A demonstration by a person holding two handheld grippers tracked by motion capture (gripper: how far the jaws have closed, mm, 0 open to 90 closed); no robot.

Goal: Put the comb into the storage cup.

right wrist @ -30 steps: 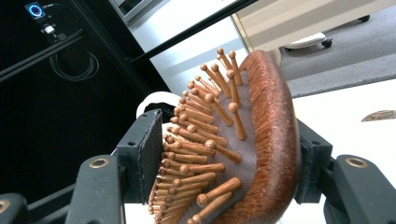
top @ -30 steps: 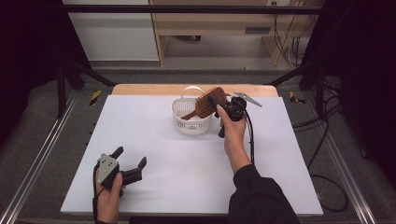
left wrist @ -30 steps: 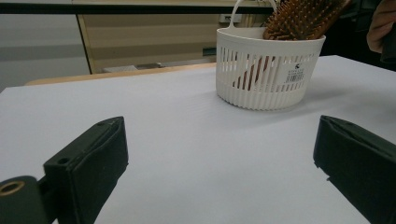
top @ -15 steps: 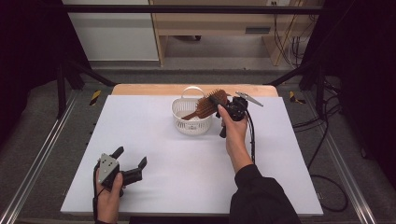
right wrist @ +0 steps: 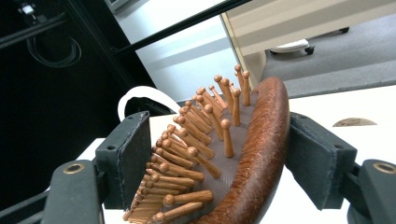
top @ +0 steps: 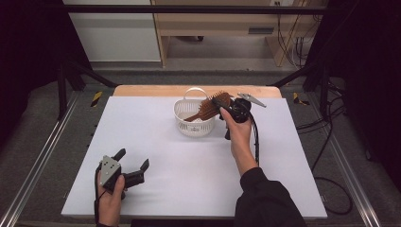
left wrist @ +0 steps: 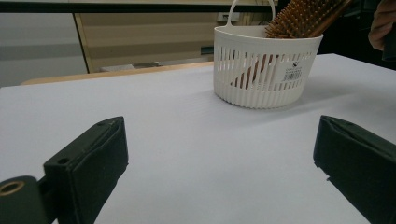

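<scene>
The right gripper (top: pixel 226 109) had just been opening its jaws around the hairbrush (right wrist: pixel 243 154) propped handle-down in the basket (top: pixel 194 126) — release under way, withdrawal due next — while the left gripper (top: pixel 133 164) lay open.

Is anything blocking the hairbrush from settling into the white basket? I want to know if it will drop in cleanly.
Nothing visible does. The hairbrush already has its handle inside the white basket, its head leaning over the rim between the jaws of the right gripper, which have just been opening.

Brown hairbrush (top: pixel 211 105), white slatted basket (top: pixel 193 124)
</scene>
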